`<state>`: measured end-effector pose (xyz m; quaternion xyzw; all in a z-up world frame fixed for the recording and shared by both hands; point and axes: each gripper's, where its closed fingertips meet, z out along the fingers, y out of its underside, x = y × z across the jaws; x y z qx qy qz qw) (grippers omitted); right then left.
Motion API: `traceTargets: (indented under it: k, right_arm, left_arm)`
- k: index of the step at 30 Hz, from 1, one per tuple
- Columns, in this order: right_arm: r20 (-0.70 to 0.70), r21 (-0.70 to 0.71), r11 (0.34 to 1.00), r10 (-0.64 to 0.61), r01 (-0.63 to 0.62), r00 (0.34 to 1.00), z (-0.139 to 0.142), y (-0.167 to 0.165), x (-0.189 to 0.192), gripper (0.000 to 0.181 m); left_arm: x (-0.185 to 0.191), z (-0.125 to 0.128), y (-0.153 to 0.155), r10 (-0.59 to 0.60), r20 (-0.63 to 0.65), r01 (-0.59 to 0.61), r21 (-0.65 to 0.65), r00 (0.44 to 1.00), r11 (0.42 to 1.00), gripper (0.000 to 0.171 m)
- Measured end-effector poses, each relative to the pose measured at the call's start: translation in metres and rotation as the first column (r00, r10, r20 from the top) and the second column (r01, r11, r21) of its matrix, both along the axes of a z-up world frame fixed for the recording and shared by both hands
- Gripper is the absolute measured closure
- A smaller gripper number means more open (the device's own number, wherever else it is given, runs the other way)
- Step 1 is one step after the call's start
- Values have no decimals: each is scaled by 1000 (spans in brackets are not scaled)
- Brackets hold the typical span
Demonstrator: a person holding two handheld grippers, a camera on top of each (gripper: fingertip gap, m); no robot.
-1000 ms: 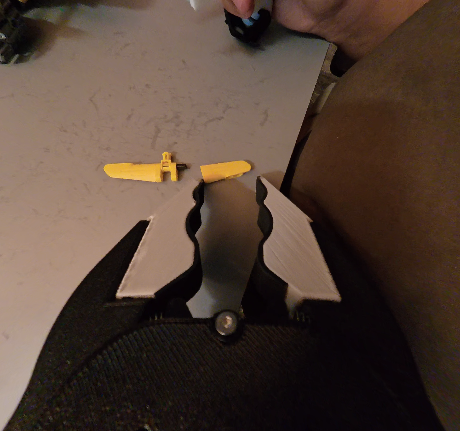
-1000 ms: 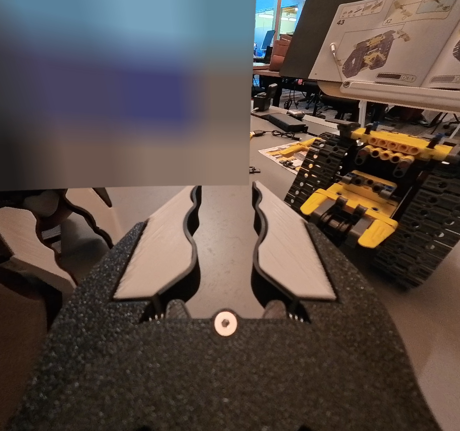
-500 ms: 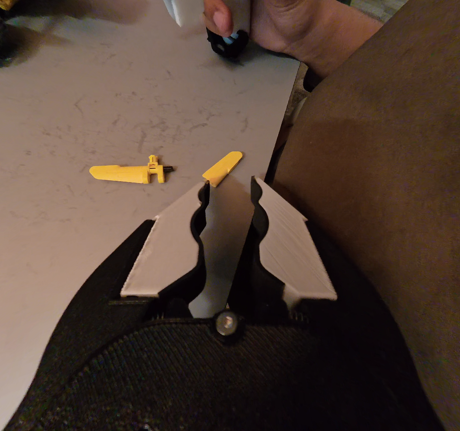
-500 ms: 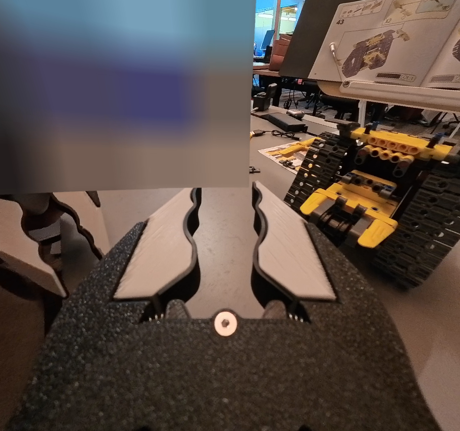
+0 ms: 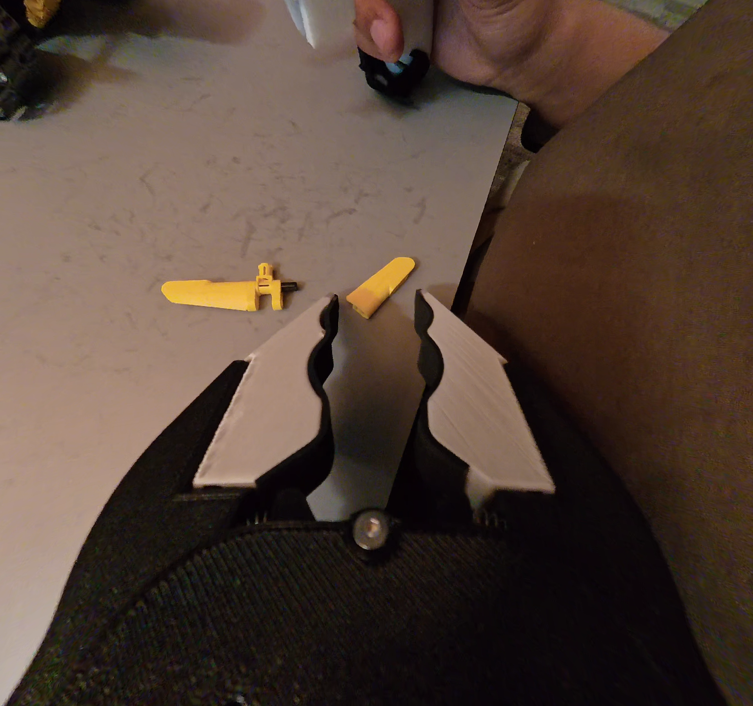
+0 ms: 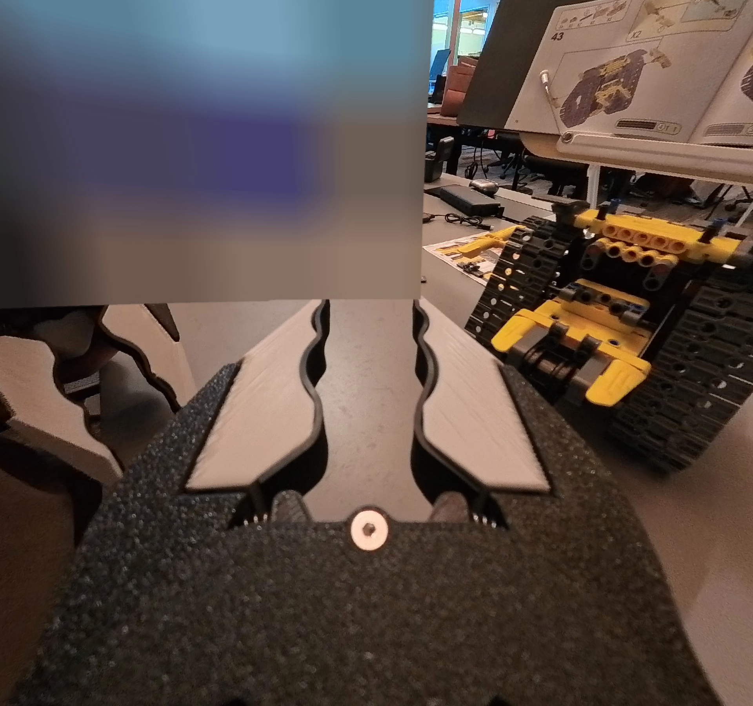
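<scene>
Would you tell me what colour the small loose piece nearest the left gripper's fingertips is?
Yellow small loose piece; the left wrist view shows it best.

My left gripper (image 5: 375,299) has pale grey fingers edged black on a black ribbed body. Just beyond its tips lies a plain yellow panel (image 5: 381,287); left of that panel, a yellow piece with a black pin (image 5: 228,294), both on the grey, dark-scuffed table (image 5: 244,156). My right gripper (image 6: 370,304) is speckled black; right of it stands a yellow-and-black tracked model (image 6: 611,327).

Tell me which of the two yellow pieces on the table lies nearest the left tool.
The short plain yellow piece, angled just ahead of the open left tool. The longer yellow piece, with a connector and black pin, lies farther left.
</scene>
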<state>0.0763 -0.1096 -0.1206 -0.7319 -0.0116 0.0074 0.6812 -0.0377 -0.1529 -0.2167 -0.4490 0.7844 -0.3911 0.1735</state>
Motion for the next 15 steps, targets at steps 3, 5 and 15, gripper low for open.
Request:
traceTargets:
  k: [3, 5, 15]
  right_arm:
    - [5, -2, 1000, -1, 1, 1000, 0, 0, 0, 141]
    - [7, -2, 1000, -1, 1, 1000, 0, 0, -1, 141]
    - [6, -3, 1000, 1, -1, 1000, -1, 0, -1, 141]
  left_arm:
    - [2, -1, 1, 11, 2, -11, 8, 1000, 1000, 138]
    - [3, -2, 0, 12, 2, -12, 18, 1000, 1000, 138]
    - [2, -6, -2, -13, -10, 14, 55, 1000, 998, 155]
